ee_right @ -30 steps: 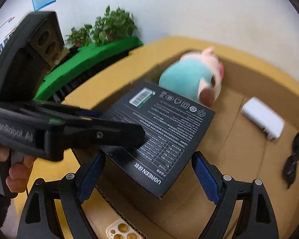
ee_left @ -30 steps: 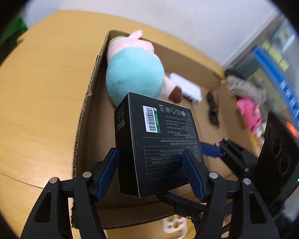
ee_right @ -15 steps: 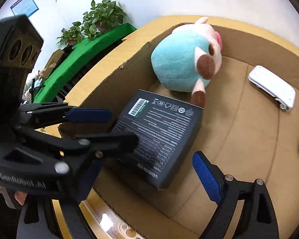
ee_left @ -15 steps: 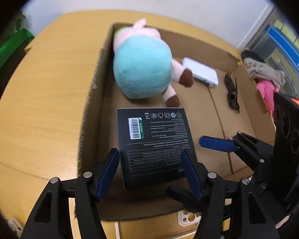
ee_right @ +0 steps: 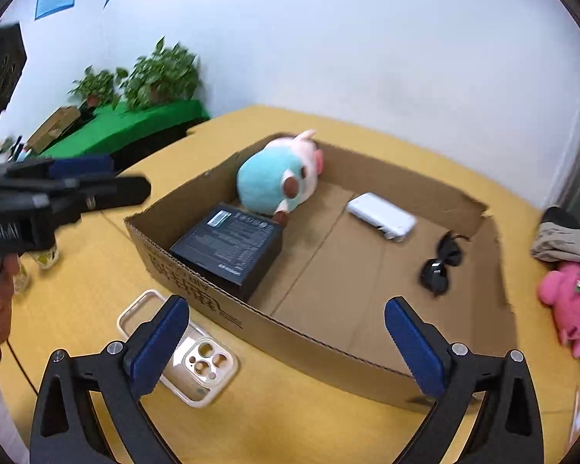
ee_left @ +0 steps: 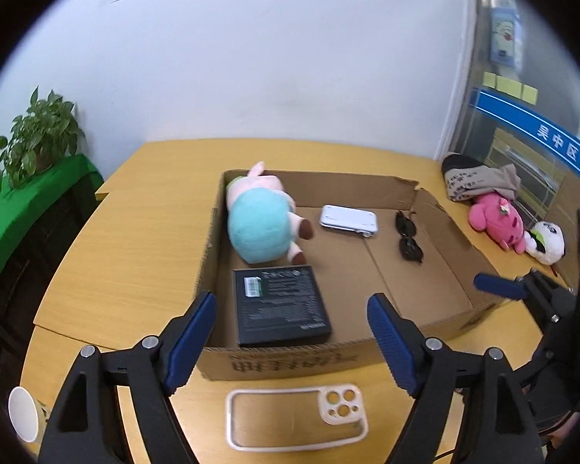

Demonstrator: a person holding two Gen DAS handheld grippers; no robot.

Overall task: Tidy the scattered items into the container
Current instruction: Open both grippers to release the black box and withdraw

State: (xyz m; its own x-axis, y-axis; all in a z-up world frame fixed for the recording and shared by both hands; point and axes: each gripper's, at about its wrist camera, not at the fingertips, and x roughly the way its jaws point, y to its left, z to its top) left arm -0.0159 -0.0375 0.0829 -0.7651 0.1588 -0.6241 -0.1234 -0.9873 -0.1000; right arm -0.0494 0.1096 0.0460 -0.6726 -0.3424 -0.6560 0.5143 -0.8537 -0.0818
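A shallow cardboard box (ee_left: 282,359) (ee_right: 328,352) sits on the yellow table. In it lie a black carton (ee_left: 280,305) (ee_right: 228,243), a teal and pink plush pig (ee_left: 261,218) (ee_right: 278,179), a white device (ee_left: 348,219) (ee_right: 382,216) and black sunglasses (ee_left: 408,239) (ee_right: 440,263). A clear phone case (ee_left: 295,415) (ee_right: 181,352) lies on the table in front of the box. My left gripper (ee_left: 292,332) is open and empty above the box's near wall. My right gripper (ee_right: 286,340) is open and empty, above the near wall too.
A pink plush (ee_left: 495,220) (ee_right: 572,305), a white plush (ee_left: 547,239) and a grey cloth bundle (ee_left: 479,179) lie on the table right of the box. A paper cup (ee_left: 23,413) stands at the near left edge. Potted plants (ee_right: 150,73) stand on a green shelf.
The left gripper let go of the black carton, which now lies flat in the box. Both grippers have pulled back and up, away from the box, and stand wide open.
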